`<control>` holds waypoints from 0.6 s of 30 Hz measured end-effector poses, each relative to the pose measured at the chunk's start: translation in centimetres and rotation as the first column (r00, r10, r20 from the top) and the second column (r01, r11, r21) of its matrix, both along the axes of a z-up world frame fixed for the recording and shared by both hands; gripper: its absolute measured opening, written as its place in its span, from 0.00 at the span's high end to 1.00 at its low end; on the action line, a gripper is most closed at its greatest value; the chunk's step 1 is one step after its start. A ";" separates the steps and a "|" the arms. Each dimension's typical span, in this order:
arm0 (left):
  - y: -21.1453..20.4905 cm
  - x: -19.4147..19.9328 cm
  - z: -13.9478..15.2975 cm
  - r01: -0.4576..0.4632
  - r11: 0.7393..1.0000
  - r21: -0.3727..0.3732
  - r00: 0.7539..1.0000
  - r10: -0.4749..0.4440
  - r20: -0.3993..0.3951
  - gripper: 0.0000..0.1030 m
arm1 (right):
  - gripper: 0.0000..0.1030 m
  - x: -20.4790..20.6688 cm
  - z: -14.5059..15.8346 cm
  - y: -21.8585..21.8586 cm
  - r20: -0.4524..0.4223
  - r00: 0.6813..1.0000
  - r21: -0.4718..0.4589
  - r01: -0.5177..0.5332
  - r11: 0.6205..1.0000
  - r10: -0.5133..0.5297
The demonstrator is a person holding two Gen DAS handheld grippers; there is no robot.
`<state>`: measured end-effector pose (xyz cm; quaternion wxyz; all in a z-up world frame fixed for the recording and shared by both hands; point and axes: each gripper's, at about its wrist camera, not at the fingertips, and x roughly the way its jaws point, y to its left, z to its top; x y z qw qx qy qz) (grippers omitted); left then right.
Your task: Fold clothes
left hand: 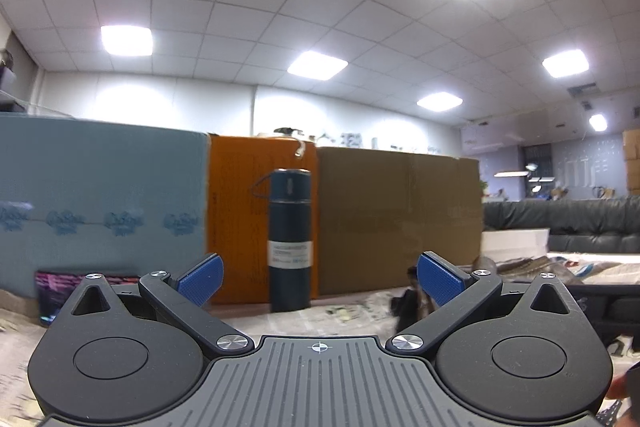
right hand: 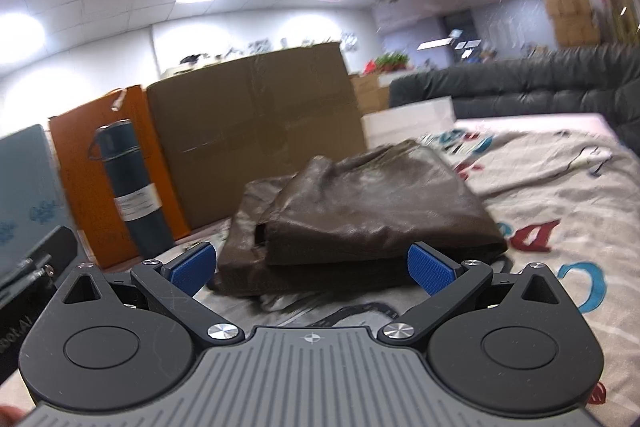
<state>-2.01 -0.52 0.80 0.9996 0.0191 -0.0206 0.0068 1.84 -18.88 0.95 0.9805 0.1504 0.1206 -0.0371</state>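
My right gripper (right hand: 312, 269) sits with its 2 blue-padded fingers (right hand: 430, 269) spread wide and holding nothing, aimed at a brown garment (right hand: 360, 211) that lies folded in a thick bundle just ahead of the fingertips, on a pale cover printed with large red and blue letters (right hand: 560, 195). My left gripper (left hand: 320, 281) is likewise spread wide and empty, pointed level across the surface at a dark blue flask (left hand: 290, 239) standing upright with a white label. Behind the flask stand 3 upright shapes: a grey-blue panel with a flower pattern (left hand: 100, 195), an orange box (left hand: 240, 211) and a brown cardboard box (left hand: 400, 215). A dark sofa (right hand: 520, 83) runs along the far right. From the left wrist view the garment is barely visible, if at all.
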 end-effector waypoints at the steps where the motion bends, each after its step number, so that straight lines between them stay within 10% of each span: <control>1: 0.0 -0.5 0.4 -0.012 1.000 0.027 1.000 0.012 -0.012 0.00 | 0.00 -0.5 0.3 -0.2 0.005 1.000 0.015 -0.022 1.000 0.022; 8: 1.4 -7.9 3.5 -0.080 0.972 0.223 0.996 0.087 -0.020 0.00 | 0.00 -4.8 3.2 0.4 0.061 0.976 0.052 -0.212 0.976 0.209; 18: 7.6 -16.5 6.0 -0.303 0.937 0.173 0.952 0.304 0.026 0.00 | 0.00 -10.5 5.7 5.7 0.135 0.856 -0.012 -0.503 0.864 0.499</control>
